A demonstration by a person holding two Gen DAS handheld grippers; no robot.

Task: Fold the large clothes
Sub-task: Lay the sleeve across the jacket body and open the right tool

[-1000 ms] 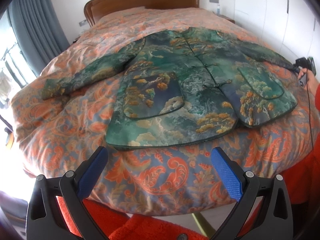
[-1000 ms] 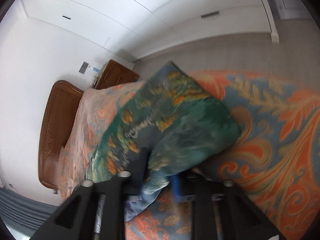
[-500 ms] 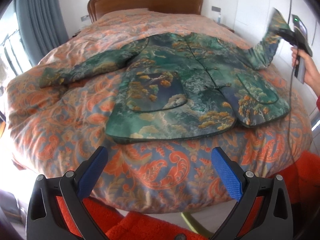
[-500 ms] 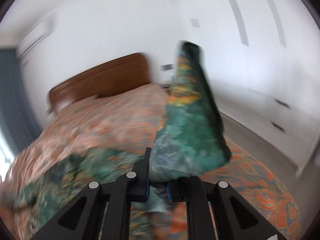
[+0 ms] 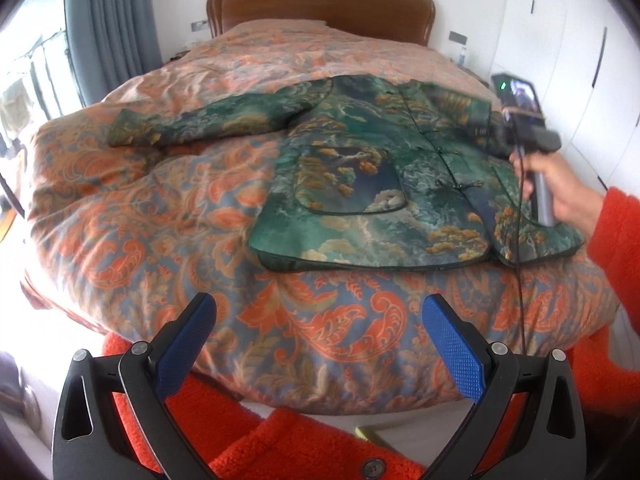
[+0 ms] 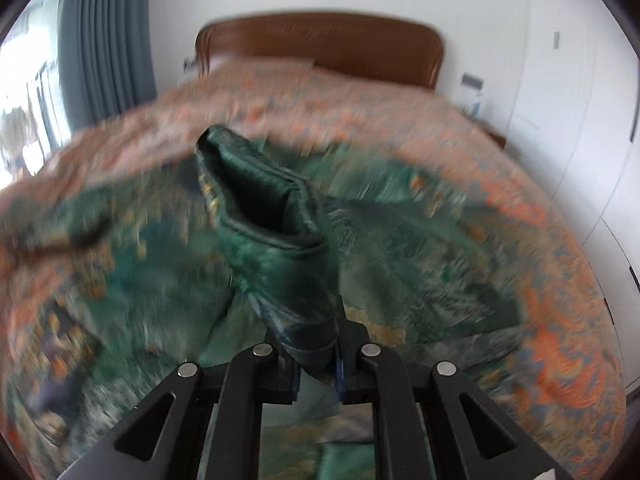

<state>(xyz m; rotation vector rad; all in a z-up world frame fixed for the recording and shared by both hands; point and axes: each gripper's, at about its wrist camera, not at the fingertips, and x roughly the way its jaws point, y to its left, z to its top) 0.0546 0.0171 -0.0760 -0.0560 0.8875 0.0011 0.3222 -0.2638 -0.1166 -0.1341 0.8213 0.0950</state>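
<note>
A large green jacket (image 5: 360, 184) with gold tree print lies front-up on the bed, its left sleeve (image 5: 192, 128) stretched out flat. My right gripper (image 6: 318, 364) is shut on the cuff of the right sleeve (image 6: 276, 240) and holds it above the jacket's right shoulder; it also shows in the left wrist view (image 5: 486, 132). My left gripper (image 5: 320, 344) is open and empty, held off the foot of the bed, well short of the jacket's hem (image 5: 380, 266).
The bed's orange paisley duvet (image 5: 160, 220) fills the view, with a wooden headboard (image 5: 320, 8) behind. Grey curtains (image 5: 108, 28) hang at the left, white wardrobe doors (image 5: 580, 60) at the right. The person's orange fleece (image 5: 288, 444) sits below my left gripper.
My right gripper lifted the right sleeve off the duvet and swung it inward and down over the jacket's body. The left gripper's view has shifted left; it stays open.
</note>
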